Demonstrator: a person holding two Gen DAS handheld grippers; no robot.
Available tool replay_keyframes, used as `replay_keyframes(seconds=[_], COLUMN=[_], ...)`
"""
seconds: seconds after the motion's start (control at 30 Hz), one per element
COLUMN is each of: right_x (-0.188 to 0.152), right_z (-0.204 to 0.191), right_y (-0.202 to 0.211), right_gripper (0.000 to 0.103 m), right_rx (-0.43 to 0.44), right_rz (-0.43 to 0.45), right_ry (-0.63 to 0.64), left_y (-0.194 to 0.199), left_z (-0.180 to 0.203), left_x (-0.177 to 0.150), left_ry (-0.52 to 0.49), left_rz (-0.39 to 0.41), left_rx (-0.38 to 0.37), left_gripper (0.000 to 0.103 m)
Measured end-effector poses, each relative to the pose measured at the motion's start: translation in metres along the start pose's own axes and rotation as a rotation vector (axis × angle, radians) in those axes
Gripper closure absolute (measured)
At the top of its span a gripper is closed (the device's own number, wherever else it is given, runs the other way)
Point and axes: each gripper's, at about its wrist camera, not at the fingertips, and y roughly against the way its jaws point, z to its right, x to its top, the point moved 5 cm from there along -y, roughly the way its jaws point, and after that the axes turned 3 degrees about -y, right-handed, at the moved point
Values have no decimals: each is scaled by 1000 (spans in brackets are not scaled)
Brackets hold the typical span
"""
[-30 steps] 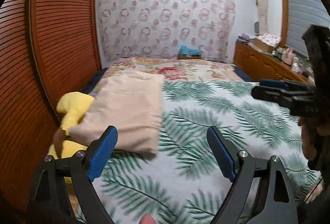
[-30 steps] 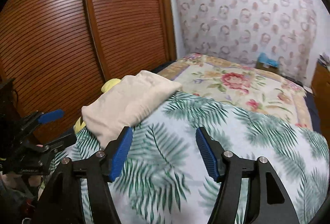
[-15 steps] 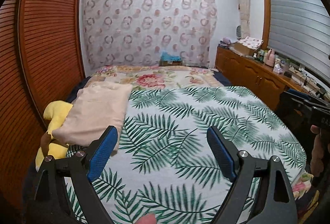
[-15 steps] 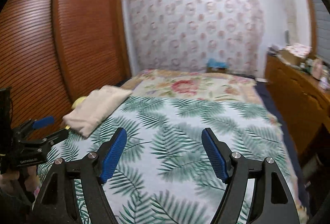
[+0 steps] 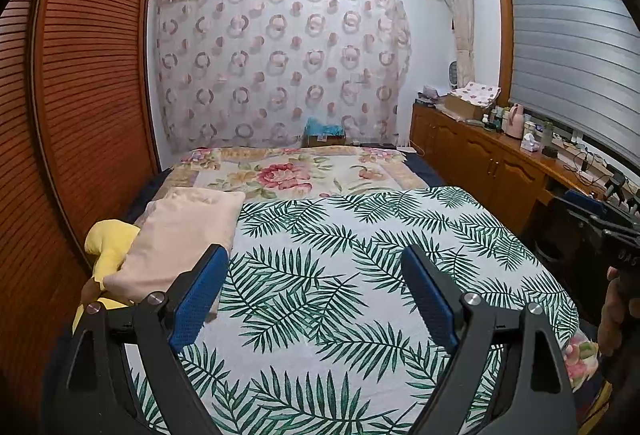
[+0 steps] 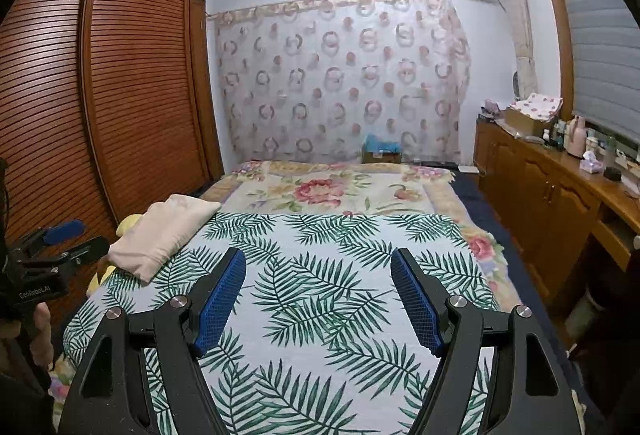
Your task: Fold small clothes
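Your left gripper [image 5: 314, 291] reads "GenRobot.AI" on its body in the right view, jaws wide apart, holding nothing. The folded beige cloth [image 5: 180, 235] lies on the bed's [image 5: 360, 275] left edge over a yellow garment [image 5: 108, 247]. Your right gripper [image 6: 318, 299] hangs above the palm-print sheet, jaws apart and empty

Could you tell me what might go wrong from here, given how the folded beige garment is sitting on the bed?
The beige garment lies at the bed's left edge, partly on a yellow item; a careless nudge might tip it off. Both the left gripper and right gripper are open and empty, well back from it, so a hurried reach could undo the fold.
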Motion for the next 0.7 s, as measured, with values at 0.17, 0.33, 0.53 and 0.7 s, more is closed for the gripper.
replay_keyframes(seconds=[0.17, 0.33, 0.53, 0.7], right_x=[-3, -1, 1, 0], right_z=[-1, 3, 5, 6], right_y=[-17, -25, -27, -28], right_gripper=[26, 26, 26, 26], right_rx=[-5, -6, -3, -5], right_rz=[2, 0, 2, 2], right_ry=[1, 1, -1, -2], left_y=[1, 3, 4, 4], left_z=[2, 2, 2, 1], left_x=[1, 2, 1, 2], left_ry=[2, 2, 4, 3], left_rz=[3, 9, 9, 10], left_rx=[1, 2, 3, 3], left_gripper=[14, 14, 14, 14])
